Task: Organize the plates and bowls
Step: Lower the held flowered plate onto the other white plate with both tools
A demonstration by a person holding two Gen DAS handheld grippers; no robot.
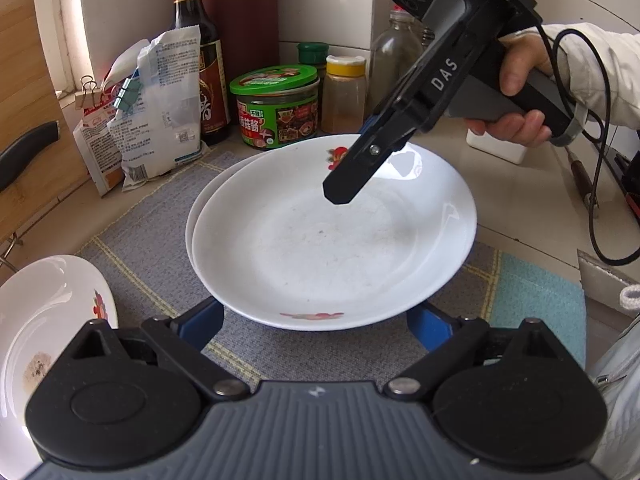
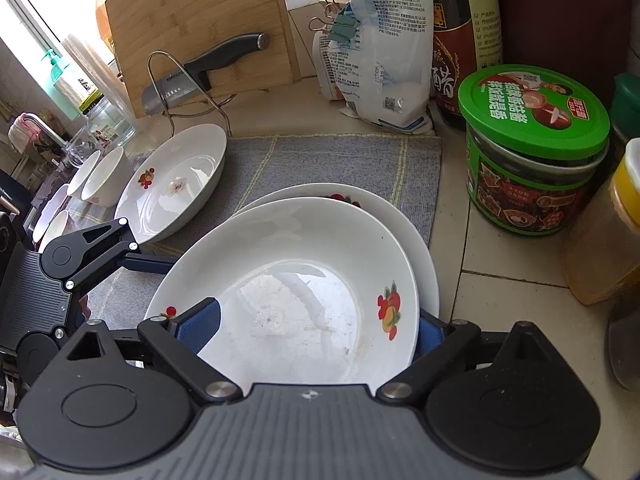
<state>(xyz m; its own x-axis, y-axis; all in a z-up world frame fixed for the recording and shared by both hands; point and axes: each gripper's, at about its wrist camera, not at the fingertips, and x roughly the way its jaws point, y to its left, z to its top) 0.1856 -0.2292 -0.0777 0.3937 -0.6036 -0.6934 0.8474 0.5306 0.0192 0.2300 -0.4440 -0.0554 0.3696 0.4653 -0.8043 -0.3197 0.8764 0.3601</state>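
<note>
Item: top plate (image 1: 332,236) nested on lower plate (image 2: 424,264), on grey mat (image 1: 160,248). My left gripper (image 1: 316,330) splayed wide beneath its rim; right gripper (image 2: 316,328) apart, apparently astride the rim. Seat it centred, release gently.

Pale tiled tabletop (image 2: 500,248) is carrying everything here, and a grey woven mat (image 2: 340,160) is lying flat across it. Two stacked white plates (image 1: 332,236) are sitting on the mat, a third flowered plate (image 2: 176,184) resting beside them. Off the mat, a green-lidded sauce jar (image 2: 536,148), a dark vinegar bottle (image 2: 464,40) and a clipped white bag (image 2: 384,52) are standing right on the tiles.
</note>
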